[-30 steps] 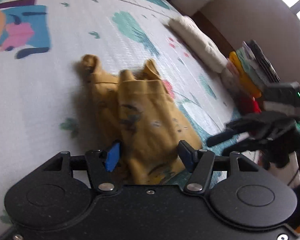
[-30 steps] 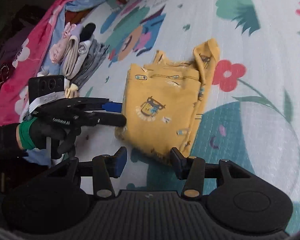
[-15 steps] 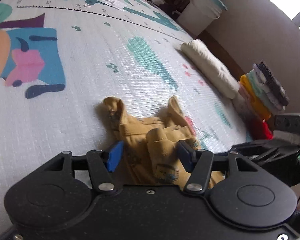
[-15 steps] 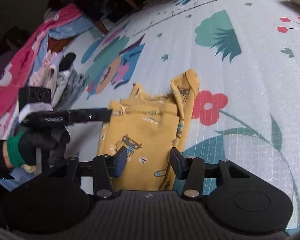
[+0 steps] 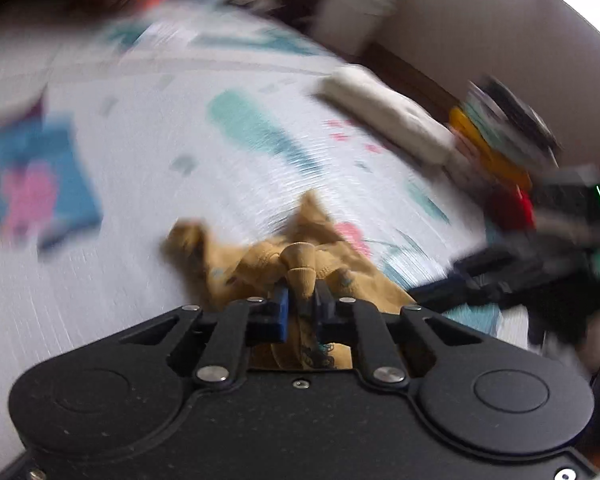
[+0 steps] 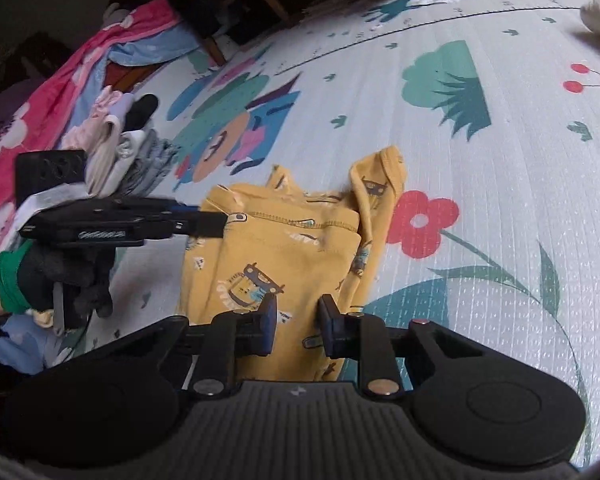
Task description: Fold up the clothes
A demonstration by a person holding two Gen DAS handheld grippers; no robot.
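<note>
At the bottom centre of the left wrist view, the left gripper (image 5: 301, 300) is pinching a bunched fold of the yellow garment (image 5: 300, 264). A second ago its jaws were standing wide on either side of the cloth; they have just been closing and are now narrow, with the fabric squeezed up between them into a ridge. That view is smeared with motion, so finer detail of the grip is hard to read.

In the lower middle of the right wrist view, the right gripper (image 6: 298, 316) is sitting over the near edge of the same garment (image 6: 276, 256). Its jaws have also just been closing and are standing at a middling gap with yellow cloth showing between them; whether the pads are already pressing on it, I cannot tell.

Further up, in the centre of both frames, the garment is lying folded on the patterned play mat (image 6: 499, 160), one sleeve curling toward the red flower print. At centre left of the right view, a gloved hand (image 6: 56, 276) is holding the left gripper against the garment's left edge.

Judging from this, both near corners are being taken so the next fold can be lifted.

Beyond, at upper left, a pile of clothes (image 6: 120, 144) is waiting beside a pink blanket (image 6: 44, 120).
</note>
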